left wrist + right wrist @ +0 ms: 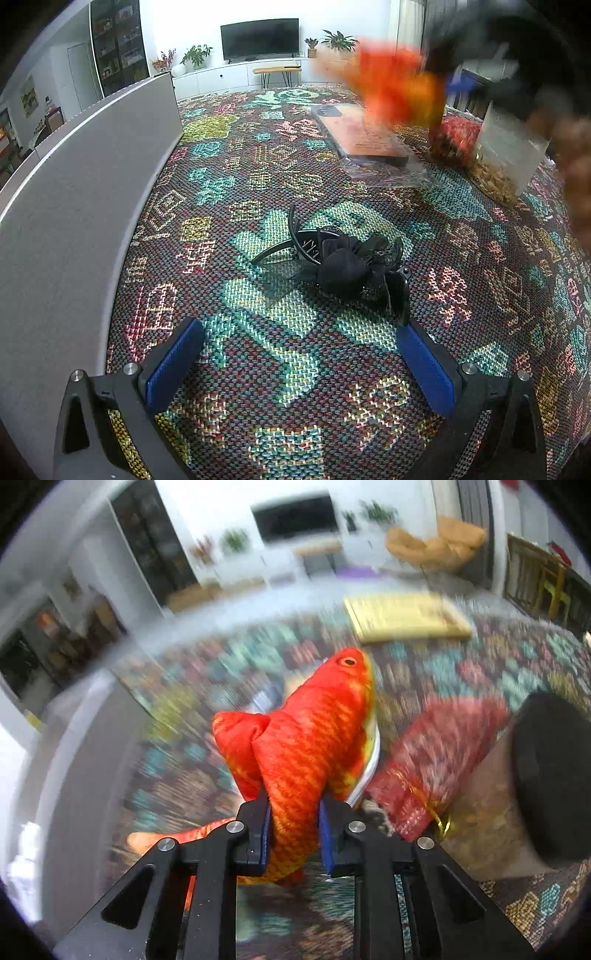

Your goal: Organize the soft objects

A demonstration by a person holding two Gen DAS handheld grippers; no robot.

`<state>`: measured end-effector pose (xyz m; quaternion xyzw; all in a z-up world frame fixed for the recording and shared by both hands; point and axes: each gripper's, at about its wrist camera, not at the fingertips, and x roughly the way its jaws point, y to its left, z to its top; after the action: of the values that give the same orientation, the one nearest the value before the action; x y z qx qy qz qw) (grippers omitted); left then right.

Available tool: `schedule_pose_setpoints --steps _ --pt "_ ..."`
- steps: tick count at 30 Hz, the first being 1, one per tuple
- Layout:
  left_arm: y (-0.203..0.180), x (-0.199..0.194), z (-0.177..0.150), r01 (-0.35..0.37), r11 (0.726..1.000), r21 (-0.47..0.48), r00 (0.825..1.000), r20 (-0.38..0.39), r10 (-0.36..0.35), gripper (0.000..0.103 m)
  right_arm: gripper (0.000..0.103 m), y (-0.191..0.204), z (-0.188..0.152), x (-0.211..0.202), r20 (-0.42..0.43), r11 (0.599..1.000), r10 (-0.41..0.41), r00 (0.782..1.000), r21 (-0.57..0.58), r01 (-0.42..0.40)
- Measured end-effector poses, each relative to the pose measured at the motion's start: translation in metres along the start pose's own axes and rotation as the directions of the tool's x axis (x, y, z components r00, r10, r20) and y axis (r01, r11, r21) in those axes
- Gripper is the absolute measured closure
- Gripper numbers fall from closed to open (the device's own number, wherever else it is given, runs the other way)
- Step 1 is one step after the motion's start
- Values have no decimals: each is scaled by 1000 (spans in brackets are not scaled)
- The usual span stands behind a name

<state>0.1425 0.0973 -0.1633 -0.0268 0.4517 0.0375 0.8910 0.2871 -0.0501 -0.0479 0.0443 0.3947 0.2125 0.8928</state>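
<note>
Clearly the right hand-held gripper [293, 823] is clamped on the plush fish [314, 738], mid-body; it looks light, squashy, floppy. The left hand-held gripper [299, 354] gapes empty, a black bow [351, 267] just ahead.

The right hand-held gripper [293, 830] clamped its blue pads [325, 834] on an orange plush fish [314, 738], head pointing away, above the blurred patterned worktop [535, 897]; a red mesh bag [439, 760] lay beside it.

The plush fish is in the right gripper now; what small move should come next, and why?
Probably carry the fish on toward a drop spot. The right gripper is shut on its body and the fish hangs clear of the cloth. The left gripper is open and empty, with a black hair clip in front of it.
</note>
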Motion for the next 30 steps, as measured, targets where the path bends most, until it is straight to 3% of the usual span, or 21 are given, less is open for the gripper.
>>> schedule_pose_setpoints --steps 4,8,13,18,20,21,23,25,26,28,30 --pt "0 0 0 0 1000 0 1000 0 0 0 81 5 27 -74 150 997 2 989 -75 10" --pt "-1 0 0 -1 1000 0 1000 0 1 0 80 -30 51 -140 228 988 -71 971 -117 99" --pt "-1 0 0 -1 1000 0 1000 0 1 0 78 -90 37 -159 117 933 -208 971 -275 233" --pt "-1 0 1 -1 1000 0 1000 0 1 0 77 -155 -15 -119 -13 911 -305 952 -296 288" --pt "-1 0 0 0 1000 -1 1000 0 0 0 68 -177 -32 -90 -38 893 -371 928 -290 345" --pt "-1 0 1 -1 1000 -1 1000 0 1 0 56 -189 -39 -79 -52 884 -403 914 -279 374" --pt "-1 0 0 -1 1000 0 1000 0 1 0 50 -213 -57 -59 -109 886 -442 890 -211 414" --pt "-1 0 0 -1 1000 0 1000 0 1 0 42 -227 -67 -70 -109 905 -423 900 -93 414" --pt "-1 0 0 -1 1000 0 1000 0 1 0 30 -229 -71 -78 -99 914 -407 908 -39 405" --pt "-1 0 0 -2 1000 0 1000 0 2 0 27 -227 -82 -103 -49 915 -392 918 83 395" --pt "-1 0 0 -1 1000 0 1000 0 1 0 21 -216 -98 -126 -23 896 -414 910 166 412"
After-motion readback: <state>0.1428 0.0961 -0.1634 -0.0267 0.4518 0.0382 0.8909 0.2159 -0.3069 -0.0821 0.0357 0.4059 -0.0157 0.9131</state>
